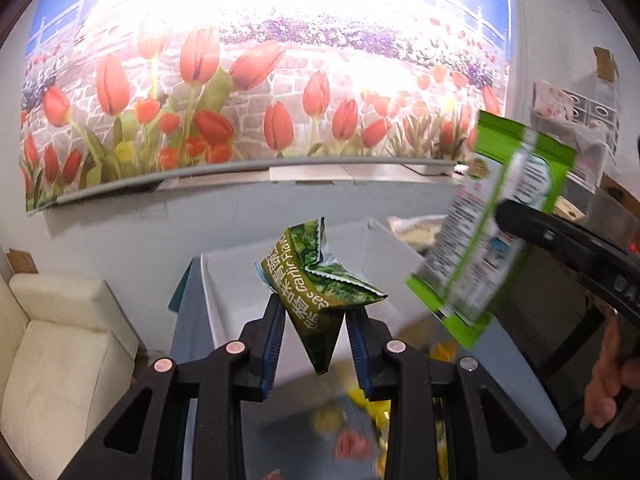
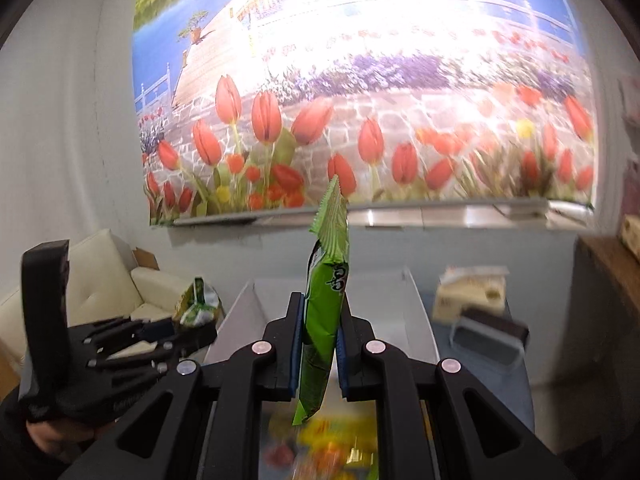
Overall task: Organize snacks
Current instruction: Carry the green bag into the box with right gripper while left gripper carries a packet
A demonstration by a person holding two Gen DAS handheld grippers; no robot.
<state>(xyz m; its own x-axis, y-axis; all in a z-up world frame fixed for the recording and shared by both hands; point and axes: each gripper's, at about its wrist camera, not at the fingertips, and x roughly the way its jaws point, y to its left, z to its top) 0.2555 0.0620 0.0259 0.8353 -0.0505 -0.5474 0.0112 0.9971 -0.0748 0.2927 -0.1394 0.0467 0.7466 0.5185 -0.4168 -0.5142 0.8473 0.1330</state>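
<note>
Both tools are full, left tool (image 1: 316,320) pinching a crumpled garlic bag (image 1: 316,280), right tool (image 2: 318,344) a green pouch (image 2: 324,300), so drop each gently into the box (image 2: 416,320) just ahead.

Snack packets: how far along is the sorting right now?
Done: nothing visibly sorted; the white bin shows no packets in its visible part. In hand: left gripper pinches a dark green garlic pea packet; right gripper holds a light green packet upright. Left: blurred yellow and red snacks wait below.

A glare-washed tulip mural (image 1: 256,92) covers the pale wall above a cream sofa (image 1: 60,344).
</note>
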